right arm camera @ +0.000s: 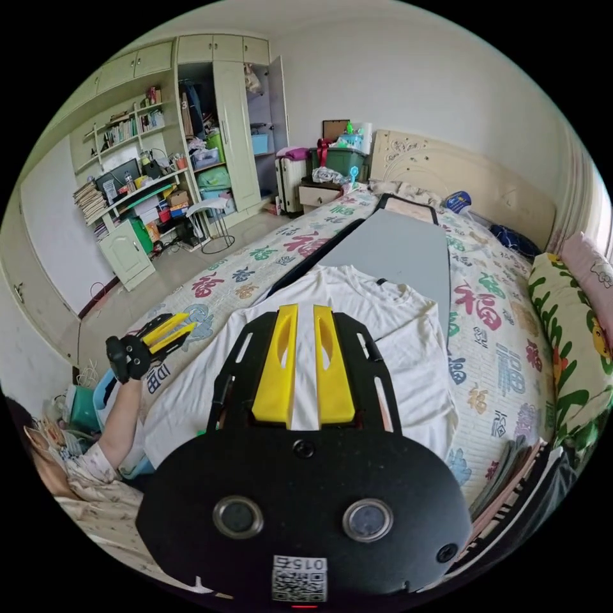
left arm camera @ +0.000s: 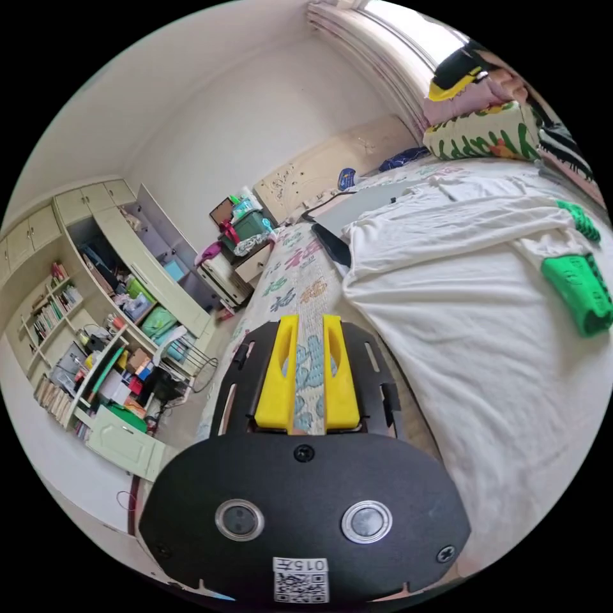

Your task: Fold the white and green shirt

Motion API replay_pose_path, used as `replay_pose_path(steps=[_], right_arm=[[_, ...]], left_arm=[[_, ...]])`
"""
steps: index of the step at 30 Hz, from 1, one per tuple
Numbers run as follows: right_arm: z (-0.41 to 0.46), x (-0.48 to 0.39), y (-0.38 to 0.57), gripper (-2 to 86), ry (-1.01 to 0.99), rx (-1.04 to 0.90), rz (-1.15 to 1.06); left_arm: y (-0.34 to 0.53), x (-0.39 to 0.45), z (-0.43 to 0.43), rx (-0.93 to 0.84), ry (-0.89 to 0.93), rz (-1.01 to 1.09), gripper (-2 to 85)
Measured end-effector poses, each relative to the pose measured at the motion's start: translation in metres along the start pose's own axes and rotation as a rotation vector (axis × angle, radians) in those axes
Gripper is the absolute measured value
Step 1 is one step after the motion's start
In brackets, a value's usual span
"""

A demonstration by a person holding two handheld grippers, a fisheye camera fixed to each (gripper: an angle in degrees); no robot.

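The white and green shirt (right arm camera: 357,319) lies spread flat on the bed (right arm camera: 491,357), collar toward the headboard and part of it resting on a grey board (right arm camera: 396,249) that sits on the patterned bedspread — laid out like this, I judge, so that sleeves and hem can be reached from the near edge before any fold begins. In the left gripper view the shirt (left arm camera: 460,300) shows a green cuff (left arm camera: 578,294) lying on the white cloth at the far side. The left tool (left arm camera: 310,377) hangs beyond the shirt's edge over the bedspread, its yellow jaws nearly together with a narrow gap and nothing in it. It also appears in the right gripper view (right arm camera: 167,332), held out by an arm at the bedside, apart from the cloth. The right tool (right arm camera: 303,364) hovers above the middle of the shirt, jaws likewise drawn close with a slit between them, gripping nothing. So the fold looks not yet started. As for containers, the open wardrobe (right arm camera: 217,128) holds coloured bins and bags on its shelves, and a green box (right arm camera: 345,159) stands on the nightstand with things piled on top; the contents are too small to tell.
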State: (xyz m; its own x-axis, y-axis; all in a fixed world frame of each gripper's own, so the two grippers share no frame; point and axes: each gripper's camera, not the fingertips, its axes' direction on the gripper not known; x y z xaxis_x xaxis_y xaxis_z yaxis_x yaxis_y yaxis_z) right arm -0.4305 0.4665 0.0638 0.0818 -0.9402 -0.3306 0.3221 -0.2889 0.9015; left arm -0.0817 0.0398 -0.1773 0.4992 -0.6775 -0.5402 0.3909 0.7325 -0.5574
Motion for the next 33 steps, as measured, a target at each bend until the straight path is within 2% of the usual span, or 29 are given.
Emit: replay_pose_path(steps=[3, 7, 12, 16, 20, 27, 30, 33], right_arm=[[-0.040, 0.029, 0.017, 5.1, 0.032, 0.056, 0.093], [-0.067, 0.064, 0.039, 4.0, 0.166, -0.008, 0.185], [-0.121, 0.077, 0.067, 0.0, 0.186, 0.081, 0.221], [-0.160, 0.082, 0.080, 0.1, 0.183, 0.072, 0.171], [-0.190, 0.084, 0.088, 6.1, 0.118, -0.006, 0.062], [-0.231, 0.114, 0.101, 6.9, 0.058, 0.038, 0.032], [-0.230, 0.138, 0.098, 7.4, -0.005, -0.016, 0.041], [-0.219, 0.146, 0.088, 8.0, -0.125, -0.106, 0.014]], left_arm=[[0.018, -0.008, -0.039, 0.070, 0.063, -0.092, 6.0], [0.028, -0.011, -0.082, 0.154, 0.155, -0.167, 6.0], [0.018, 0.016, -0.120, 0.264, 0.278, -0.120, 6.0], [-0.001, 0.053, -0.136, 0.332, 0.531, 0.020, 5.9], [-0.022, 0.101, -0.132, 0.346, 0.669, 0.163, 5.6], [-0.057, 0.186, -0.091, 0.255, 0.727, 0.392, 6.2], [-0.073, 0.224, -0.073, 0.227, 0.731, 0.479, 7.0], [-0.081, 0.257, -0.060, 0.217, 0.817, 0.630, 7.8]])
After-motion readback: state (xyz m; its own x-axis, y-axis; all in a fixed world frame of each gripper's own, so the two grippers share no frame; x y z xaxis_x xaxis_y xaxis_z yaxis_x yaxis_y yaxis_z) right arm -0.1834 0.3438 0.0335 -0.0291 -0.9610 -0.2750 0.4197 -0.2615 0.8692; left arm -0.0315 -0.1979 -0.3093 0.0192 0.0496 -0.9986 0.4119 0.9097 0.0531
